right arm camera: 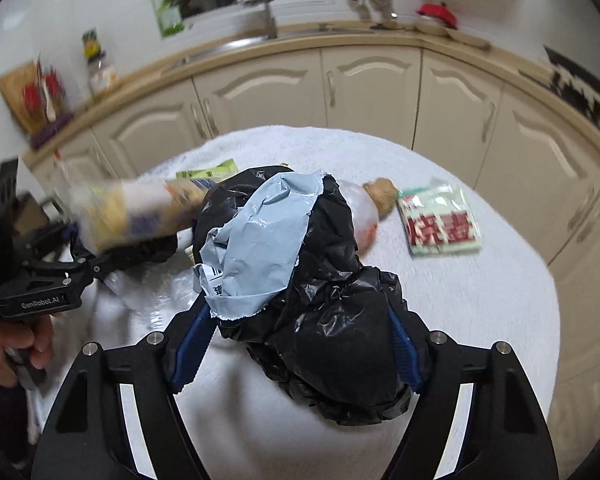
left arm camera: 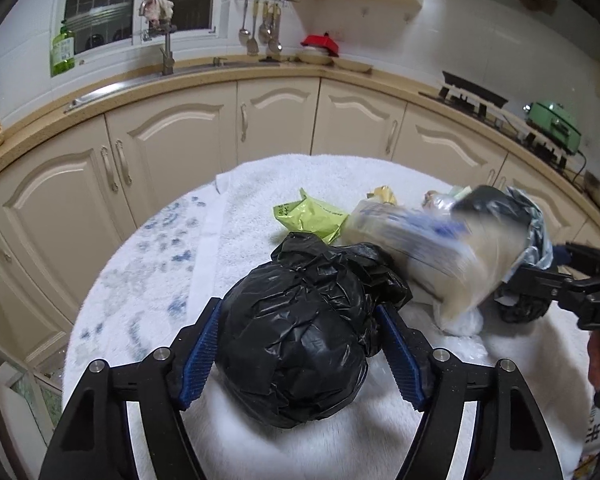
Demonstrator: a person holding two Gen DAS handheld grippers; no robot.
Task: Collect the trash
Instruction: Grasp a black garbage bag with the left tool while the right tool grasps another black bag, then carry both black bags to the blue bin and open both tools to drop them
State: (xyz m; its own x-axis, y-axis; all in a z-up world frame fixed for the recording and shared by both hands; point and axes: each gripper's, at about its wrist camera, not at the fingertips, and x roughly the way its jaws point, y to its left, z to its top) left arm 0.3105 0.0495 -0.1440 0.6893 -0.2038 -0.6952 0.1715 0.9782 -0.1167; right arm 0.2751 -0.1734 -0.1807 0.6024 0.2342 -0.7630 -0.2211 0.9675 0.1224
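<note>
Left wrist view: the left claw [left arm camera: 298, 308] is gripping a crumpled black plastic bag bundle [left arm camera: 300, 336], half-open pads pressing both sides, probably to lift it off the white towel-covered desk [left arm camera: 140, 280]. The right claw [right arm camera: 300, 312] is likewise clamping a black plastic bag [right arm camera: 340, 328] stuffed with pale-blue torn plastic [right arm camera: 260, 240], seemingly keeping the gathered trash contained. A green foil wrapper [left arm camera: 308, 220] is lying loose behind.

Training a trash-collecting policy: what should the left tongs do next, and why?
Probably lift the black bundle off the towel: the left tongs already press both its sides, and the right tongs grip the stuffed black bag.
</note>
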